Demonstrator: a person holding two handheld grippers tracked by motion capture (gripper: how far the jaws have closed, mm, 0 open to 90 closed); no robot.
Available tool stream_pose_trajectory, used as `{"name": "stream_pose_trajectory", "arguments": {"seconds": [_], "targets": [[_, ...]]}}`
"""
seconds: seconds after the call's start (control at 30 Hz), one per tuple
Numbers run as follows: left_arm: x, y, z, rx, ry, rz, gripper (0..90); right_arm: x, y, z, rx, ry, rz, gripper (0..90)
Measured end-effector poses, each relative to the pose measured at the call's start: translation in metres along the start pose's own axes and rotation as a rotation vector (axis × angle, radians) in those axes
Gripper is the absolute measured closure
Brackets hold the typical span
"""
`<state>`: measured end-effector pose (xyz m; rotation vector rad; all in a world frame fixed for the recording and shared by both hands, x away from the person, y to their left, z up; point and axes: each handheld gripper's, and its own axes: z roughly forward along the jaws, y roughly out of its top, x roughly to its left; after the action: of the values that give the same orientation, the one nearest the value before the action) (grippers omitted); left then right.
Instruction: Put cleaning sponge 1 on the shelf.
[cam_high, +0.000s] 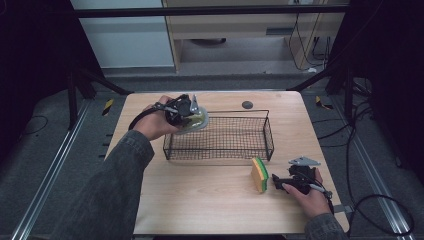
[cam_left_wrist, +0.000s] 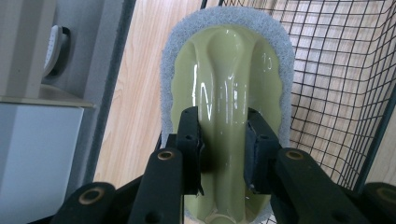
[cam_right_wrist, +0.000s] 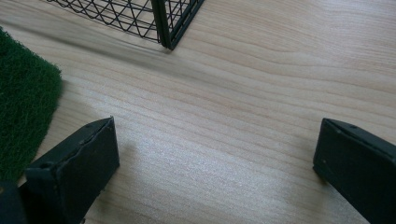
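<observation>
Light wooden table (cam_high: 210, 200) carries one black wire basket (cam_high: 220, 137) and one yellow-and-green sponge (cam_high: 259, 174) standing on edge just in front of the basket's right corner. Left gripper (cam_left_wrist: 223, 154) is clenched on the glossy ridge handle of one pale-green scrubber (cam_left_wrist: 229, 88) with a grey pad rim, held at the basket's left end. Right gripper (cam_right_wrist: 217, 163) rests low beside the sponge, its two jaws spread wide over bare wood, grasping nothing.
</observation>
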<state>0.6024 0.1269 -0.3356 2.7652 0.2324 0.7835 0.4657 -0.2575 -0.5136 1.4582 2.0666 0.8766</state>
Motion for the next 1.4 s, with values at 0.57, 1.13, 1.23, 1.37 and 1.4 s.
{"name": "stream_pose_trajectory", "arguments": {"seconds": [0.57, 1.13, 1.23, 1.37, 1.4], "targets": [[-0.011, -0.01, 0.015, 0.036, -0.059, 0.029, 71.0, 0.0, 0.0, 0.0, 0.002, 0.001, 0.0, 0.4], [-0.017, -0.014, 0.03, 0.06, -0.098, 0.033, 71.0, 0.0, 0.0, 0.0, 0.002, 0.002, -0.001, 0.5], [-0.018, -0.015, 0.033, 0.068, -0.103, 0.036, 70.9, 0.0, 0.0, 0.0, 0.002, 0.003, -0.002, 0.5], [-0.02, -0.017, 0.038, 0.075, -0.118, 0.023, 70.9, 0.0, 0.0, 0.0, 0.002, 0.003, -0.002, 0.5], [-0.019, -0.017, 0.039, 0.074, -0.116, 0.031, 70.9, 0.0, 0.0, 0.0, 0.002, 0.003, -0.002, 0.5]]}}
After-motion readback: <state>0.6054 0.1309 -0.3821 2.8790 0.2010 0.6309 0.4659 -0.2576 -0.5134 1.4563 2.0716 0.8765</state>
